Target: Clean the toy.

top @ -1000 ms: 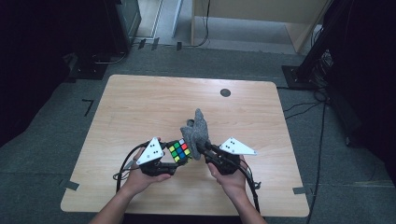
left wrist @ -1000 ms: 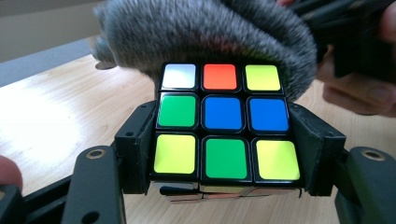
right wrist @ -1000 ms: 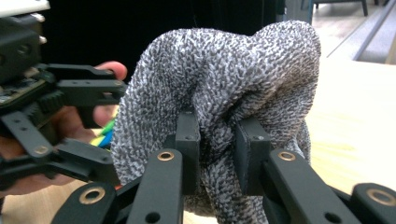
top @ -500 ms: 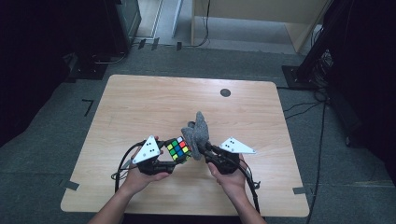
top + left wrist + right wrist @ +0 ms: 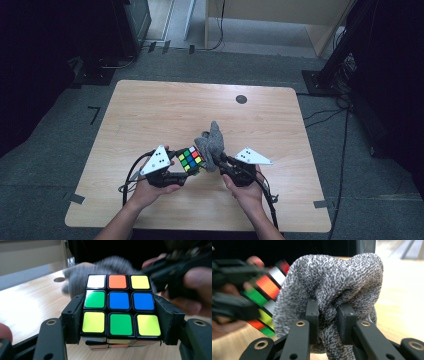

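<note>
**Wiping the cube with the cloth, mid-step**

Left gripper (image 5: 175, 172) is clamped on the multicoloured plastic puzzle cube (image 5: 119, 306), jaws pressing its two sides, cube lifted above the near middle of the light wooden table (image 5: 150, 115). Right gripper (image 5: 328, 322) has its jaws nearly closed, pinching a bunched grey knitted cloth (image 5: 332, 282). Cloth touches the cube's right side in the high view.

Likely step: rubbing the cube's faces. Next move calls for sliding the cloth across a face while the left grip stays firm.

Around: a small dark round spot (image 5: 241, 99) on the far tabletop, well apart. Nothing blocks the work.
</note>
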Action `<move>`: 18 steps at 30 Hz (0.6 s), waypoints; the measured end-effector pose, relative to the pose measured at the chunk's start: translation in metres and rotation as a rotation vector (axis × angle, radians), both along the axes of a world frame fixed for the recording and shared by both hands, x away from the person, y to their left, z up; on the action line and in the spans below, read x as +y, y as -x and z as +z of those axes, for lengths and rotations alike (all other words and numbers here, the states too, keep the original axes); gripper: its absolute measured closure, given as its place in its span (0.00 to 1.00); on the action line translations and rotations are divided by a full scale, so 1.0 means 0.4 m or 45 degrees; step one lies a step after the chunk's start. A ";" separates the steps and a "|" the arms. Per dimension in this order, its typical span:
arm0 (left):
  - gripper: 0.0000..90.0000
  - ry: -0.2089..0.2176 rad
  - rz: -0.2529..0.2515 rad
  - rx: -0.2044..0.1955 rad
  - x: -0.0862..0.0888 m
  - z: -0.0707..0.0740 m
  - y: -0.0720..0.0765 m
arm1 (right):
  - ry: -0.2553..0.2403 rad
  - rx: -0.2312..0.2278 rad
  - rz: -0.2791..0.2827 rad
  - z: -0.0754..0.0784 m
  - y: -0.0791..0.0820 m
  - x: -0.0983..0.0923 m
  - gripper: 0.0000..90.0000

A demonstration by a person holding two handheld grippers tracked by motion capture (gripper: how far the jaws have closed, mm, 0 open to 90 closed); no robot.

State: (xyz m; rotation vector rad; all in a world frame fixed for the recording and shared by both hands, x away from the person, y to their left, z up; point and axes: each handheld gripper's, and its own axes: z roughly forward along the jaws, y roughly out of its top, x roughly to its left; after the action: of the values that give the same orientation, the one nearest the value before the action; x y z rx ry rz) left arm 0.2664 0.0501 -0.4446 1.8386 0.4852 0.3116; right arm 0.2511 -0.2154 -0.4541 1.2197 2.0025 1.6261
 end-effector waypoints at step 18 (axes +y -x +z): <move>0.38 -0.028 -0.013 0.012 -0.009 -0.002 0.002 | -0.031 -0.068 0.004 0.028 0.016 0.002 0.83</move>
State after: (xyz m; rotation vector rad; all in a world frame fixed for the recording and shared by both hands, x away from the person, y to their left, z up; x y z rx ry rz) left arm 0.2657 0.0466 -0.4455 1.8643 0.4808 0.3025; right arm 0.2446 -0.2145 -0.4431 1.1691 1.9589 1.6719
